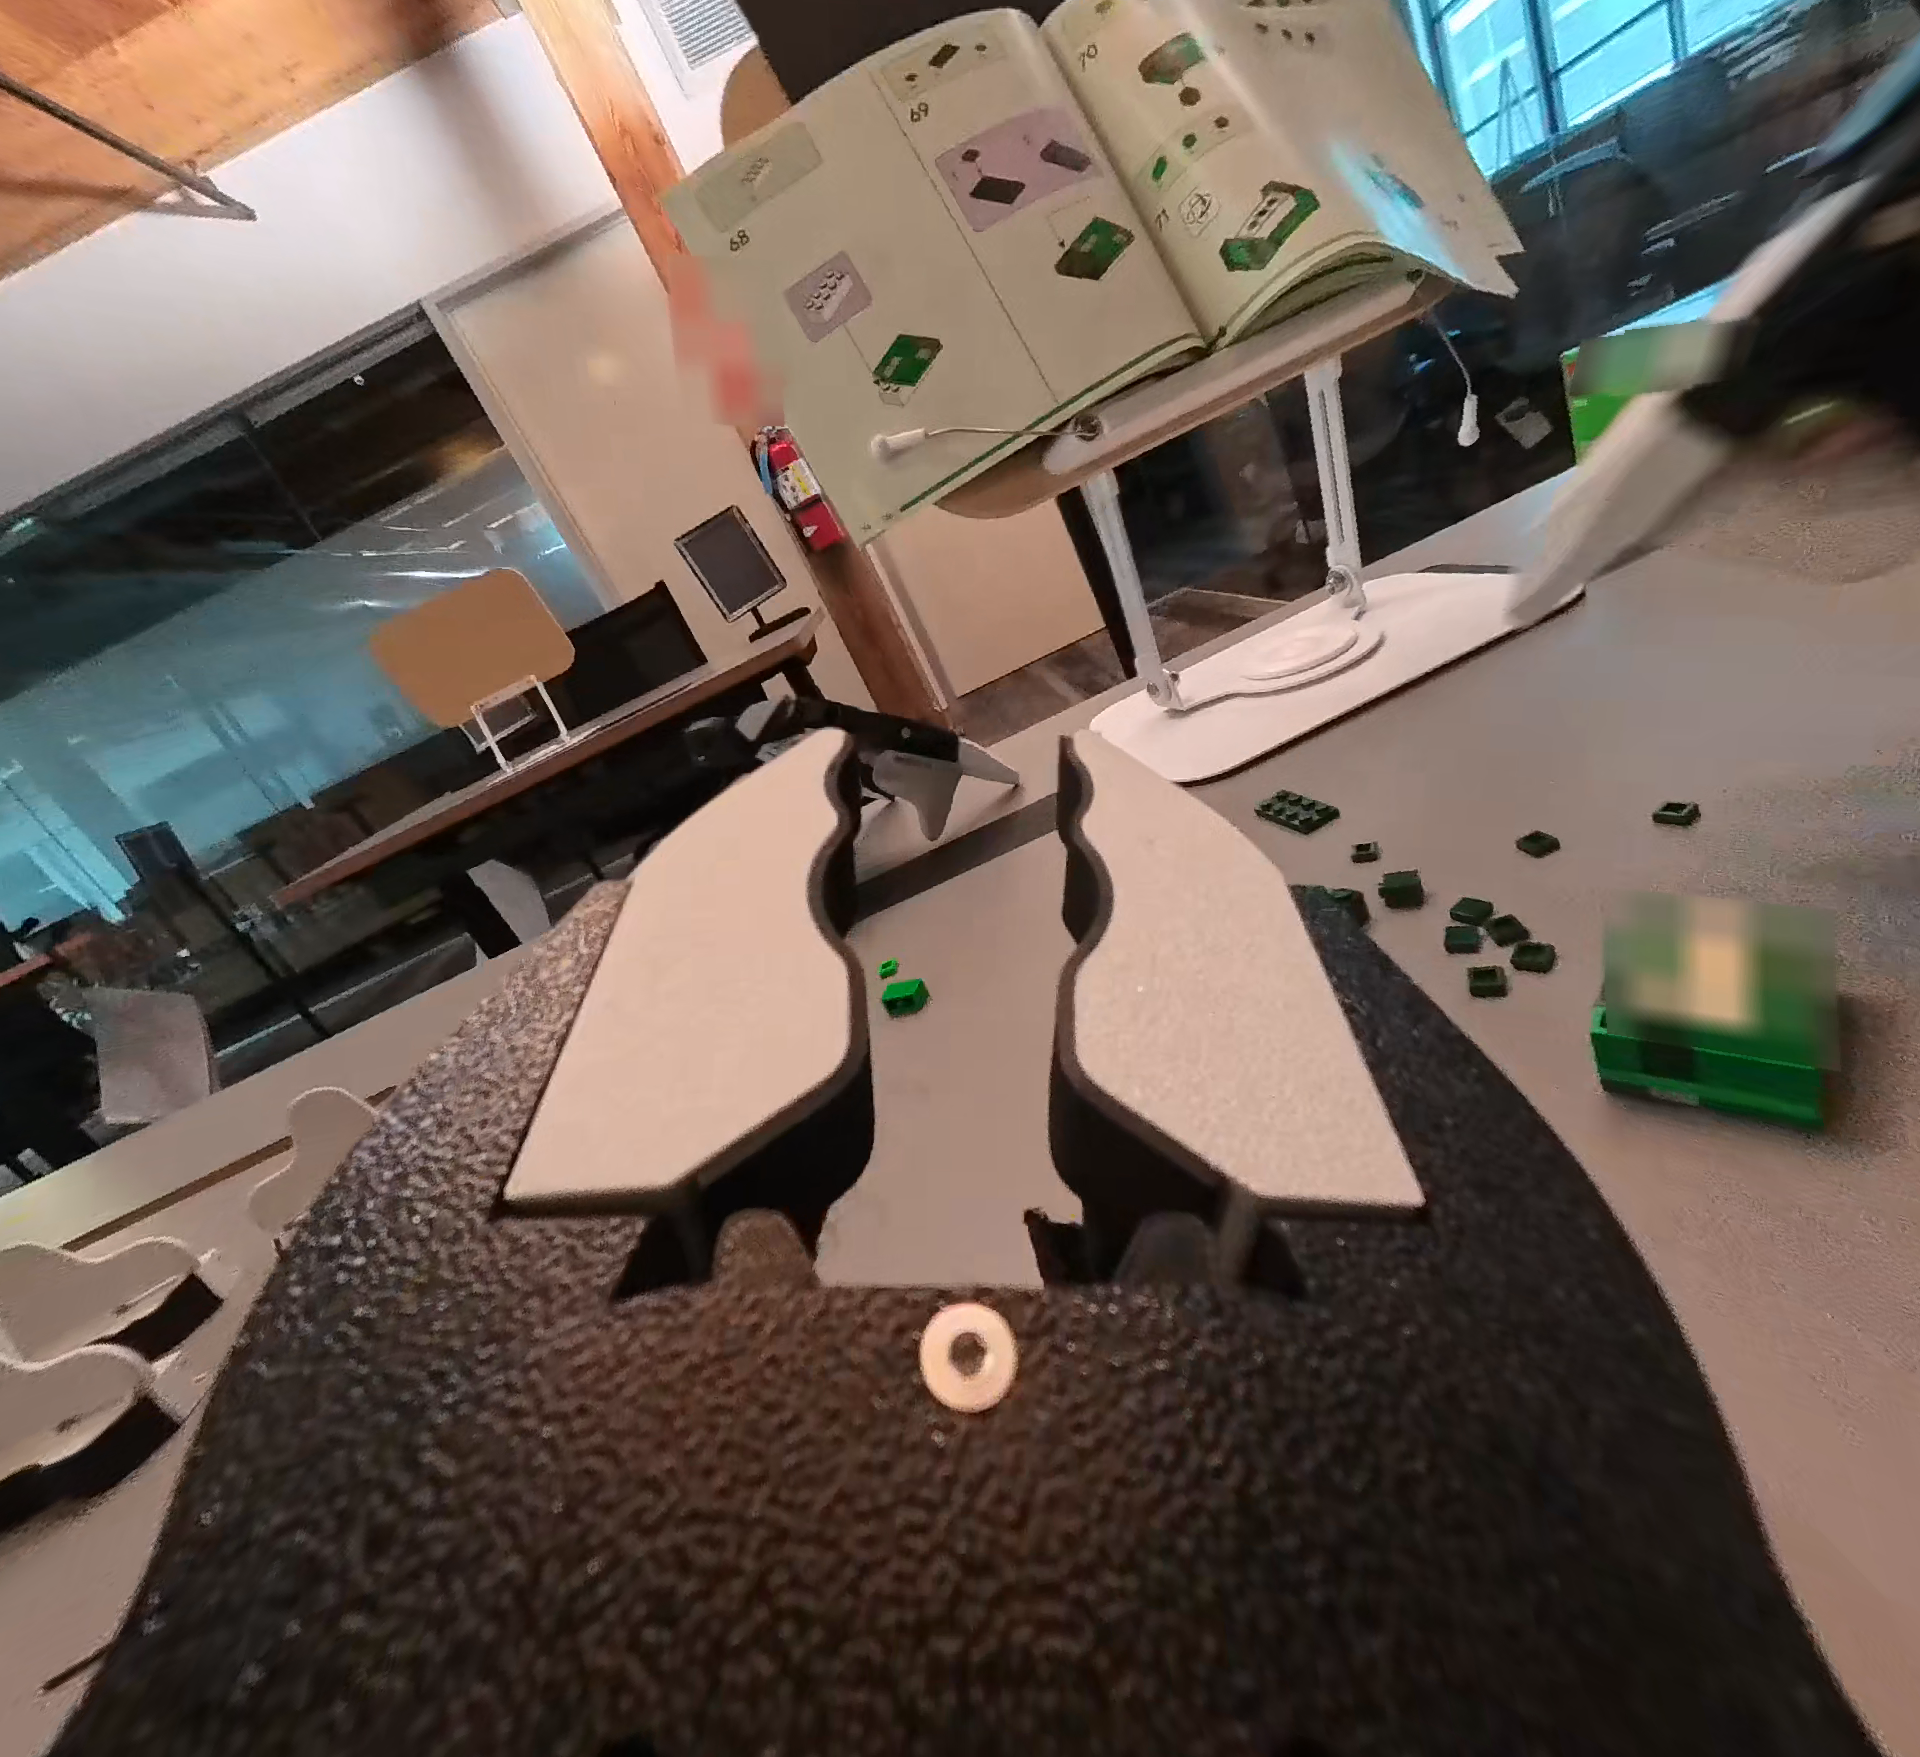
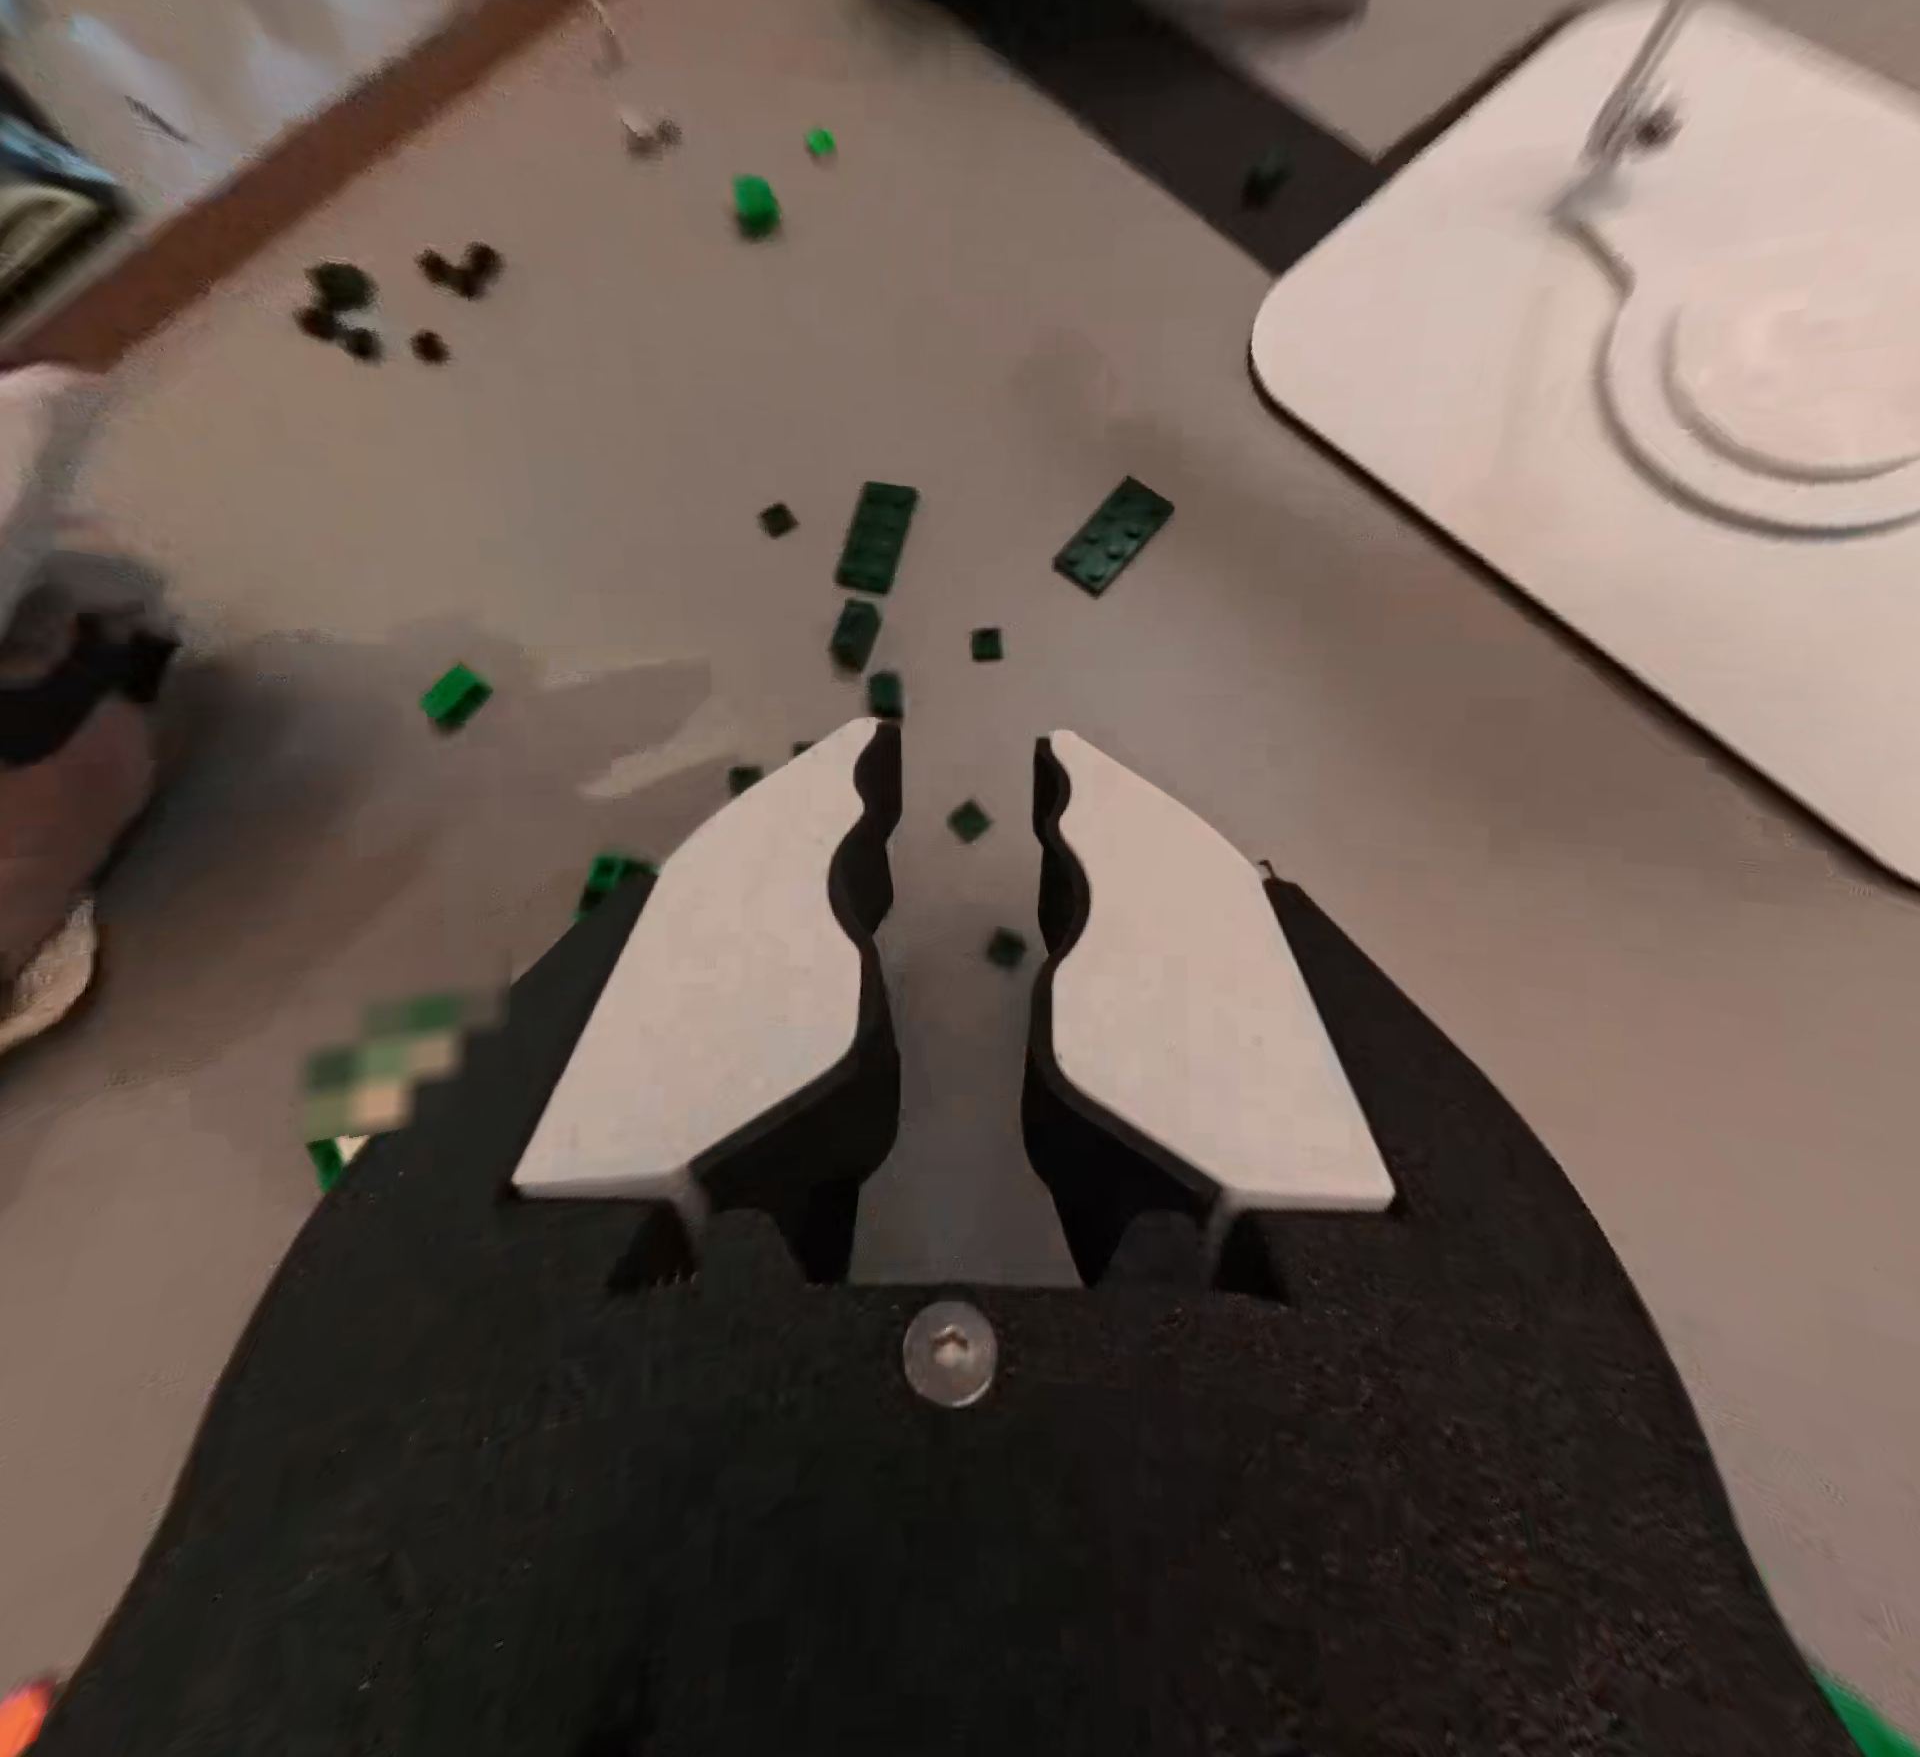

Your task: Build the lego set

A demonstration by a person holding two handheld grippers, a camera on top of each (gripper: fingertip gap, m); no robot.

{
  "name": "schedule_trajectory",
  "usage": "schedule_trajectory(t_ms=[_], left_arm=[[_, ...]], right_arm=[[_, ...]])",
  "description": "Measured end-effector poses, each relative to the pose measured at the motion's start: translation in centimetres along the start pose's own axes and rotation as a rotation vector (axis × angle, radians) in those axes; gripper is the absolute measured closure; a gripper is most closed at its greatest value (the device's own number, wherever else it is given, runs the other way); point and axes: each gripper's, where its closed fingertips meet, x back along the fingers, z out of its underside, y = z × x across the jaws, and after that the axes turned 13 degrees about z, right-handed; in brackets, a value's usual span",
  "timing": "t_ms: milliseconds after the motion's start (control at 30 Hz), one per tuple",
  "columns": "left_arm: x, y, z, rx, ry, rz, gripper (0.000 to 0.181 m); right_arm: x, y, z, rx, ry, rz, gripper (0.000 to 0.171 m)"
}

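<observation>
We see the grey table [image 1: 1558,1344] carrying everything, and at its far edge a white book stand [image 1: 1330,658] holding an open instruction booklet [image 1: 1039,180]. Our left gripper [image 1: 956,772] hangs over the table with its jaws apart and nothing between them; our right gripper [image 2: 966,736] points down at the surface, jaws also apart and empty. A partly built bright green lego block [image 1: 1704,1079] sits toward the table's right edge. Two dark green plates [image 2: 878,535] lie near the stand's base, with small dark green pieces [image 1: 1486,933] scattered beside them, and a tiny bright green brick [image 1: 902,995] lies nearer the left edge.
</observation>
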Motion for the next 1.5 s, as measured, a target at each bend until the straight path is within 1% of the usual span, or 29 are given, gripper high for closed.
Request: schedule_trajectory(t_ms=[67,133,200,233,333,467,533,600,633,667,733,800,833,867,900,933,967,1000,1100,1133,1200,1267,1333,1367,1400,1433,1467,1500], left_arm=[[0.3,0.7,0.1,0.028,-0.007,-0.024,0.146],[0.8,1.5,0.2,0.047,-0.003,-0.071,0.146],[1.4,2.2,-0.1,0.031,-0.016,-0.119,0.152],[1.6,2.3,-0.1,0.029,-0.017,-0.124,0.155],[1.4,2.1,0.0,0.039,-0.011,-0.115,0.155],[1.2,2.0,0.1,0.049,-0.010,-0.106,0.155],[1.2,2.0,0.0,0.052,-0.014,-0.104,0.155],[1.2,1.9,-0.1,0.047,-0.019,-0.103,0.156],[1.2,1.9,-0.1,0.042,-0.020,-0.102,0.156],[1.2,1.8,-0.1,0.038,-0.019,-0.101,0.156],[1.2,1.8,-0.1,0.043,-0.020,-0.096,0.157],[1.2,1.9,-0.1,0.056,-0.029,-0.092,0.158],[1.2,1.9,-0.2,0.063,-0.035,-0.091,0.159],[1.1,1.8,-0.2,0.069,-0.038,-0.087,0.159],[1.0,1.8,-0.1,0.073,-0.038,-0.081,0.159],[1.0,1.7,-0.1,0.075,-0.037,-0.076,0.160],[0.9,1.5,-0.1,0.072,-0.037,-0.070,0.160],[0.9,1.4,-0.2,0.065,-0.038,-0.065,0.160],[0.9,0.9,-0.4,0.038,-0.043,-0.051,0.162],[1.0,0.8,-0.5,0.033,-0.044,-0.048,0.163],[1.0,0.6,-0.6,0.032,-0.046,-0.040,0.163],[1.0,0.4,-0.5,0.046,-0.044,-0.021,0.166],[1.1,0.5,-0.3,0.071,-0.040,-0.012,0.170],[1.1,0.5,-0.2,0.084,-0.041,-0.009,0.170],[1.1,0.6,-0.2,0.098,-0.044,-0.007,0.170],[1.1,0.7,-0.1,0.110,-0.047,-0.009,0.170],[1.0,0.7,-0.1,0.123,-0.052,-0.013,0.170],[0.9,0.8,0.0,0.140,-0.059,-0.018,0.170]], right_arm=[[-3.0,-0.7,-1.2,-0.042,0.166,0.015,0.150],[-5.3,-1.3,-2.0,-0.094,0.287,0.043,0.143],[-6.7,-1.0,-2.4,-0.120,0.373,0.047,0.139],[-7.4,-1.0,-2.1,-0.097,0.418,0.073,0.140],[-8.9,-1.4,-1.2,-0.048,0.527,0.151,0.138],[-10.2,-1.6,-0.7,-0.034,0.594,0.202,0.140],[-10.4,-2.1,-0.8,-0.025,0.604,0.242,0.145],[-10.5,-2.2,-0.8,-0.009,0.614,0.246,0.154],[-10.3,-2.3,-0.7,0.014,0.624,0.250,0.154],[-10.0,-2.4,-0.7,0.062,0.628,0.252,0.154],[-8.5,-2.2,-1.3,0.179,0.558,0.236,0.155],[-5.7,-0.2,-1.7,0.294,0.445,0.121,0.155],[-3.6,1.1,-1.2,0.365,0.397,0.045,0.155],[-1.3,2.7,-0.1,0.453,0.355,-0.048,0.155],[1.3,4.9,1.7,0.562,0.324,-0.181,0.155],[4.4,7.4,4.4,0.689,0.304,-0.353,0.155],[7.1,9.2,7.2,0.793,0.288,-0.467,0.155],[9.2,10.2,9.9,0.884,0.295,-0.527,0.155],[11.5,10.5,15.9,1.064,0.337,-0.491,0.155],[11.8,10.5,17.2,1.088,0.337,-0.484,0.155],[11.8,10.2,18.2,1.078,0.331,-0.448,0.155],[11.4,9.3,18.7,1.060,0.348,-0.406,0.154],[11.1,8.9,19.2,1.051,0.363,-0.407,0.154],[11.0,8.8,19.3,1.057,0.368,-0.408,0.151],[11.1,8.5,19.4,1.080,0.382,-0.402,0.144],[11.1,8.0,18.7,1.116,0.378,-0.382,0.140],[10.8,7.6,17.1,1.133,0.328,-0.357,0.139],[10.3,7.4,14.7,1.100,0.263,-0.336,0.141]])
